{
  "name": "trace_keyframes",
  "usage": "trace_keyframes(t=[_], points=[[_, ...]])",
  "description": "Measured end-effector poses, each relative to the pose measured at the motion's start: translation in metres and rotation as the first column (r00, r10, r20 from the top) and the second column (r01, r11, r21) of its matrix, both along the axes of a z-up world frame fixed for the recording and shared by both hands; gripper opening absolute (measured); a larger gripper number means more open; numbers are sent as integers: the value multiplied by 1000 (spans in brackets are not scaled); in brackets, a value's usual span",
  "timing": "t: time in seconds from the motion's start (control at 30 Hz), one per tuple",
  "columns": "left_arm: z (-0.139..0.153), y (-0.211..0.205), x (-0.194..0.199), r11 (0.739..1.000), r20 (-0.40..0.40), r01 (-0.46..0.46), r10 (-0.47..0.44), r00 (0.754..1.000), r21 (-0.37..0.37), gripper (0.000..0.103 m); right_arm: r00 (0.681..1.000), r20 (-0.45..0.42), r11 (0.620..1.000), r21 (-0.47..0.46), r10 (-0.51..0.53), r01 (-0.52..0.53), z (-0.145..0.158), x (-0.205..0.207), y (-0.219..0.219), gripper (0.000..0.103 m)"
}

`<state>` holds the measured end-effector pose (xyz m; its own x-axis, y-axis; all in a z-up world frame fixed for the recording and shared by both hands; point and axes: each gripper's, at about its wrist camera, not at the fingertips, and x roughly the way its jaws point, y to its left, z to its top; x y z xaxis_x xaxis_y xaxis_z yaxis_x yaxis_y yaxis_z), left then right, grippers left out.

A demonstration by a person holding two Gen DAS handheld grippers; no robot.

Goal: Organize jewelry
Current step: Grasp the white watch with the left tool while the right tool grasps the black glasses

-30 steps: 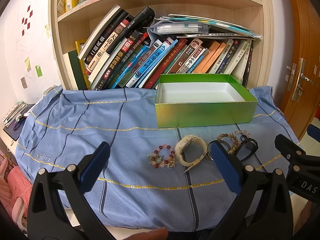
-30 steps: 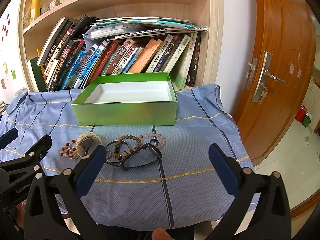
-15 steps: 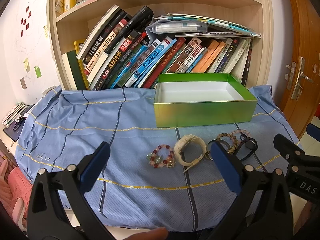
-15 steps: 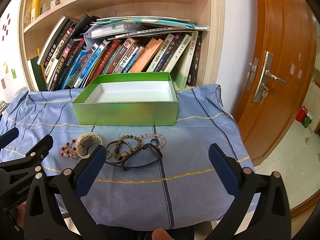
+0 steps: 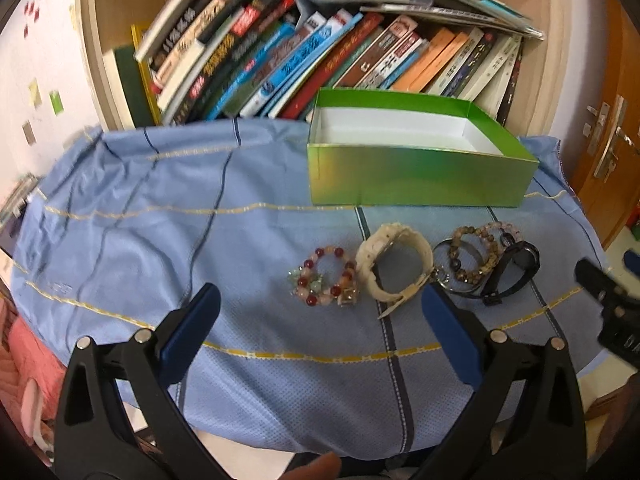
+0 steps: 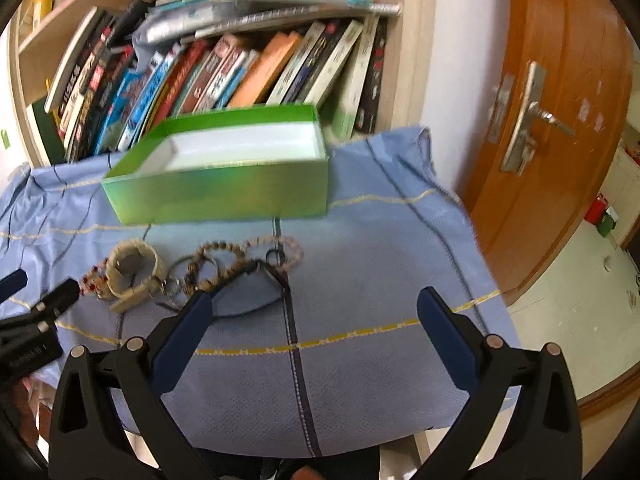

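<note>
Left wrist view shows the left gripper [image 5: 320,312] spread wide and empty, with the red-and-green beaded bracelet [image 5: 323,277] lying just ahead between its fingers and the cream plastic-strap watch [image 5: 394,266] touching that bracelet toward the right finger. Right wrist view shows the right gripper [image 6: 312,310] likewise released, holding nothing, the black-strap watch [image 6: 256,280] and brown beaded bracelets [image 6: 216,262] tangled beside its left finger. Risk: closing on overlapped pieces may drag neighbours along or snag them short of the empty green cardboard box [image 5: 416,178] beyond.
</note>
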<state>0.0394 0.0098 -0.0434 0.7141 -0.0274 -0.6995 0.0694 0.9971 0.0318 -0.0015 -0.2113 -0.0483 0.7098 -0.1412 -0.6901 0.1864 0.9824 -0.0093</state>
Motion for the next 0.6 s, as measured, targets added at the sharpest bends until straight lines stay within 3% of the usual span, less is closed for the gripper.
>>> trace_keyframes(t=[0.23, 0.33, 0.5, 0.6], points=[[-6, -3, 16, 1000, -32, 13, -14, 999, -10, 93, 999, -25, 999, 13, 46, -46, -12, 14, 8, 99], [-8, -8, 24, 1000, -47, 30, -31, 998, -8, 86, 998, -51, 999, -7, 44, -44, -17, 23, 10, 84], [-14, -18, 38, 998, -82, 56, -56, 995, -5, 81, 995, -90, 999, -4, 38, -38, -28, 40, 7, 76], [-18, -23, 47, 998, -103, 65, -64, 993, 4, 71, 994, -99, 999, 0, 48, -48, -32, 48, 5, 67]])
